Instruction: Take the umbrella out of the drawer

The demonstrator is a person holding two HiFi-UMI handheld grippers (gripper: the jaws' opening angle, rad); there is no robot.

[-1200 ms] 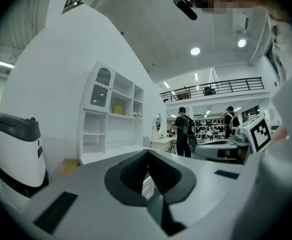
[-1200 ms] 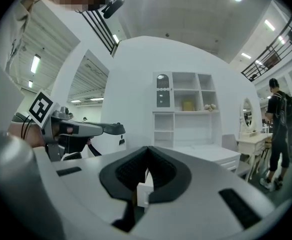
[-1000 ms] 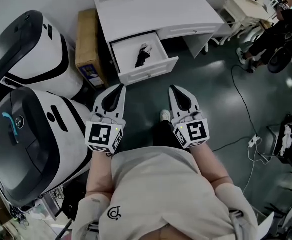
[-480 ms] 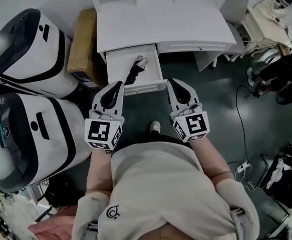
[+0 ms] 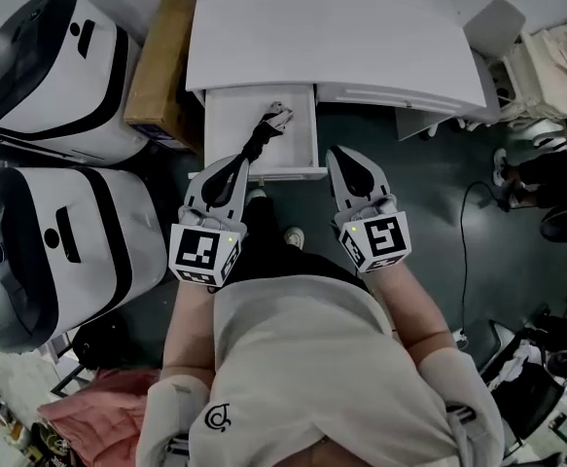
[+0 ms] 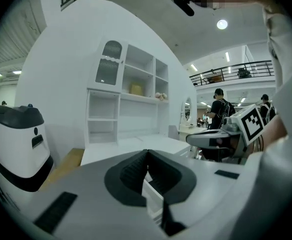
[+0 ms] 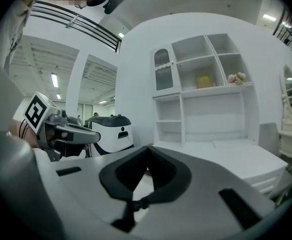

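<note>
Stepping up to the white tabletop [image 5: 332, 47] has brought my left tool [image 5: 232, 168] and right tool [image 5: 349, 160], both with jaws together and empty, to the open drawer [image 5: 227, 125]. The black umbrella [image 5: 264, 134] lies inside (not yet gripped).

Black folded umbrella [image 5: 262, 136] — diagonal (pale end farthest) — in open white drawer [image 5: 227, 129]
</note>
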